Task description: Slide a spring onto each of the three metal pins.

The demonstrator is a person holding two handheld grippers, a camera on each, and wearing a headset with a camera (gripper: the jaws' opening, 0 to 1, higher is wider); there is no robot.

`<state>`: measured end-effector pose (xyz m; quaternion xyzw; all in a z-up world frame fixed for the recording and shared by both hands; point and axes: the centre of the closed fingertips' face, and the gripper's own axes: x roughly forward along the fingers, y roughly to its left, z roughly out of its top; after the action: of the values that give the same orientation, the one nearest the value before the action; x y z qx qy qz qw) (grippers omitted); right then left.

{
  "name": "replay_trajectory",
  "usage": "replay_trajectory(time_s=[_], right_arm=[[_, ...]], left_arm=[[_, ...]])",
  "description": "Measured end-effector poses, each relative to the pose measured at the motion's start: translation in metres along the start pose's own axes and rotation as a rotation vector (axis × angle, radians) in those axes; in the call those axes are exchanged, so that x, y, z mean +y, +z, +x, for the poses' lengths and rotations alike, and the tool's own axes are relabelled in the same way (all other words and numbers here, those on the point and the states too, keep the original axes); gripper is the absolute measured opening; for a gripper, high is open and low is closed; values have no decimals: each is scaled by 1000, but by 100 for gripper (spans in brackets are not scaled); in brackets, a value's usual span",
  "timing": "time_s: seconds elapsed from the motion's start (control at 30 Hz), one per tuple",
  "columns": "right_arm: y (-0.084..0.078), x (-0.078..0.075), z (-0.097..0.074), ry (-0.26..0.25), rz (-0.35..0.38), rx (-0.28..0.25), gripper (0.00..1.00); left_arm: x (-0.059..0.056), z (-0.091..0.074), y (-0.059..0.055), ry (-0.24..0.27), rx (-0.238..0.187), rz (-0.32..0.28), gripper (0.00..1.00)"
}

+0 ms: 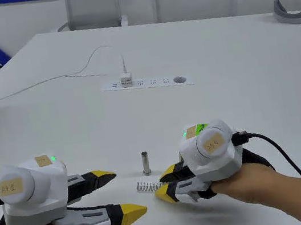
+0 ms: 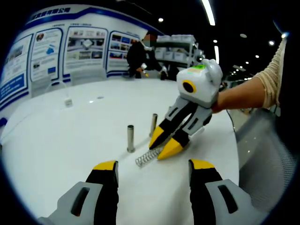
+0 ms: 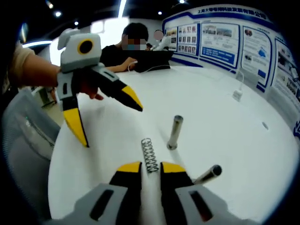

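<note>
Straddling the spring (image 3: 149, 154) with the right gripper (image 3: 151, 168): its fingers are sitting narrowed around the spring's near end, and I can't tell whether they're actually pinching it. The spring is lying flat on the counter (image 1: 242, 108). The left gripper (image 2: 153, 165) is hovering just beside it, fingers wide open and carrying nothing. One pin (image 1: 145, 163) is standing upright just beyond the spring, bare. A second pin (image 3: 208, 174) is sitting close by the right gripper's outer finger, also bare.

Risks I'm flagging:
- Gripping only the end coils is likely leaving the free length drooping or swinging on the lift, so the open end may be missing the pin top.
- Squeezing too hard is risking the spring squirting out sideways and rolling off across the counter.
- The second pin is crowding the right finger, so any sideways swing on the way up is risking knocking it over.
- The pins are looking free-standing. Coming down off-axis is likely tipping one unless the left gripper is steadying it.
</note>
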<state>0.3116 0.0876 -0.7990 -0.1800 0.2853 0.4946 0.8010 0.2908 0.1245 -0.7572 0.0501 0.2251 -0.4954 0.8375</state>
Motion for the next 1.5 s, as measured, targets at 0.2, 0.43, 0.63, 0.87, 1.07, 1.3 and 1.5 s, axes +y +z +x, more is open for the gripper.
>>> replay_trajectory(time_s=[0.2, 0.43, 0.63, 0.87, 1.07, 1.3, 1.5], right_arm=[[-3, 2, 1, 5, -21, 13, 12], [1, 6, -6, 19, -43, 17, 12], [15, 17, -25, 71, -69, 7, 12], [17, 28, -41, 132, -124, 54, 12], [14, 37, -47, 178, -178, 105, 12], [11, 45, -51, 217, -209, 147, 12], [11, 50, -52, 235, -222, 170, 12]], left_arm=[[-2, 2, 0, -7, 8, 12, 60], [-6, 4, -3, -17, 23, 34, 57], [-11, 6, -5, -40, 37, 79, 50], [-15, 10, -3, -57, 34, 104, 47], [-27, 13, -1, -94, 31, 165, 37], [-39, 16, -2, -134, 38, 238, 26], [-43, 19, -4, -142, 43, 289, 15]])
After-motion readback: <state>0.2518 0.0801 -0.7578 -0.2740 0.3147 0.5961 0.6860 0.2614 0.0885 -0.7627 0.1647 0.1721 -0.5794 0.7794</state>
